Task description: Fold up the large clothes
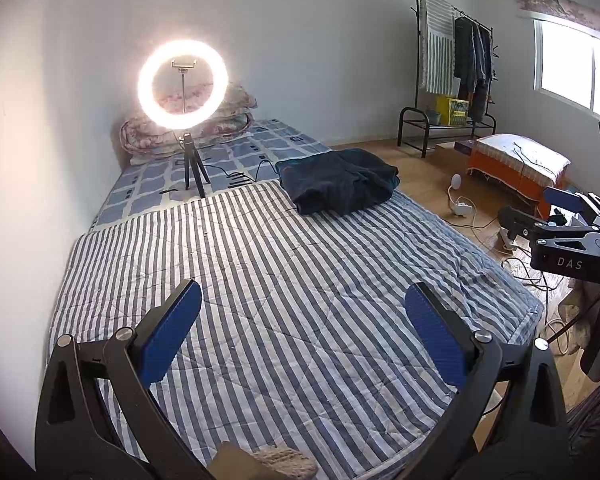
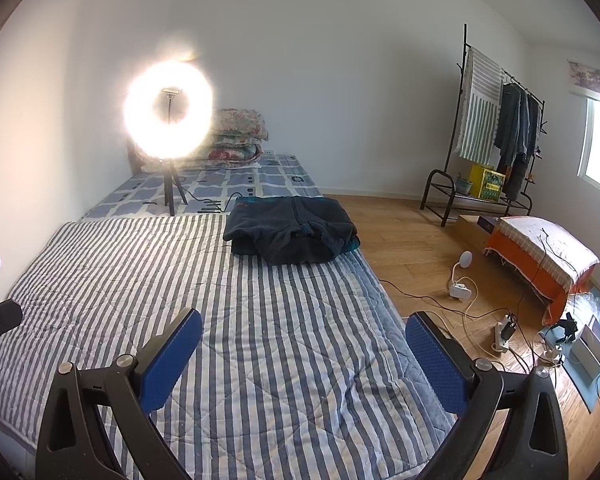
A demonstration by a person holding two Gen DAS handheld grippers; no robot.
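- The dark folded garment point(image 2: 292, 228) lies at the far right edge of the striped quilt point(image 2: 260, 340), well apart from both grippers; judging by its neat stack, reach far and pinch two corners evenly.
- Left gripper point(image 1: 303, 332) and right gripper point(image 2: 304, 356) hover level over the near quilt, fingers spread wide, empty.

My left gripper point(image 1: 302, 332) and right gripper point(image 2: 303, 358) look alike: black angular arms, silver round screws, blue textured pads; one black body reads "DAS".
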